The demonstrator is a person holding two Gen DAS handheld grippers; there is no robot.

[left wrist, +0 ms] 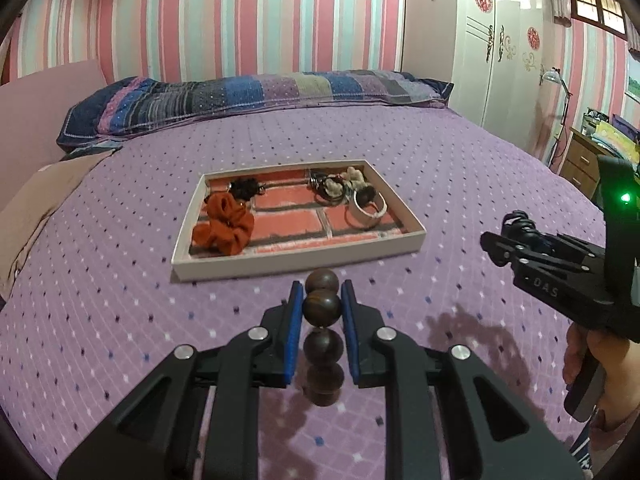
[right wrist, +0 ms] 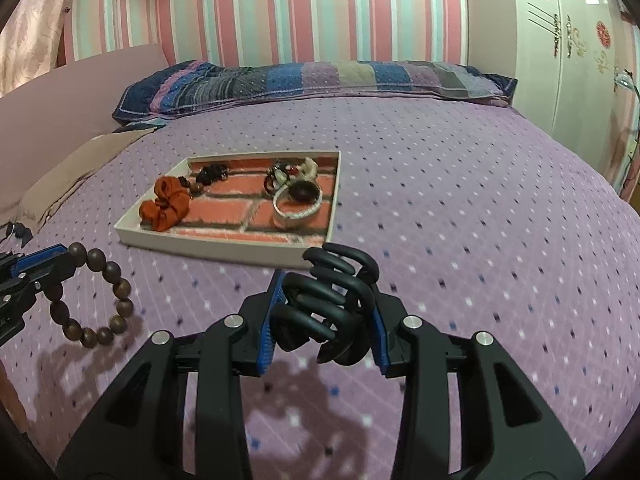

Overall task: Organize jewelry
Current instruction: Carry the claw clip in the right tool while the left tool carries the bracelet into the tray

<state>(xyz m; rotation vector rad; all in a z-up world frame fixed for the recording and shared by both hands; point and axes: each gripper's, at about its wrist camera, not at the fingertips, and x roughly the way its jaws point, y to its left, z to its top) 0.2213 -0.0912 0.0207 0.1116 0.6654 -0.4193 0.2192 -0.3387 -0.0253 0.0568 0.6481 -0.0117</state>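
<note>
My left gripper [left wrist: 322, 300] is shut on a brown wooden bead bracelet [left wrist: 322, 344] and holds it above the purple bedspread, just short of the tray. The bracelet also shows hanging from that gripper in the right wrist view [right wrist: 100, 296]. My right gripper [right wrist: 326, 304] is shut on a black claw hair clip [right wrist: 328, 300]; the right gripper also shows in the left wrist view [left wrist: 508, 236]. The white tray [left wrist: 296, 262] has a brick-pattern floor. It holds an orange scrunchie [left wrist: 224, 226], a black hair tie [left wrist: 244, 188], a white bangle [left wrist: 370, 210] and a tangle of small pieces [left wrist: 336, 186].
The tray [right wrist: 224, 246] lies mid-bed on the purple dotted bedspread [left wrist: 120, 320]. A long patchwork pillow [left wrist: 256, 98] lies along the far edge. A white wardrobe [left wrist: 504, 48] and a wooden desk [left wrist: 584, 160] stand at the right. A beige pillow [left wrist: 44, 196] lies at the left.
</note>
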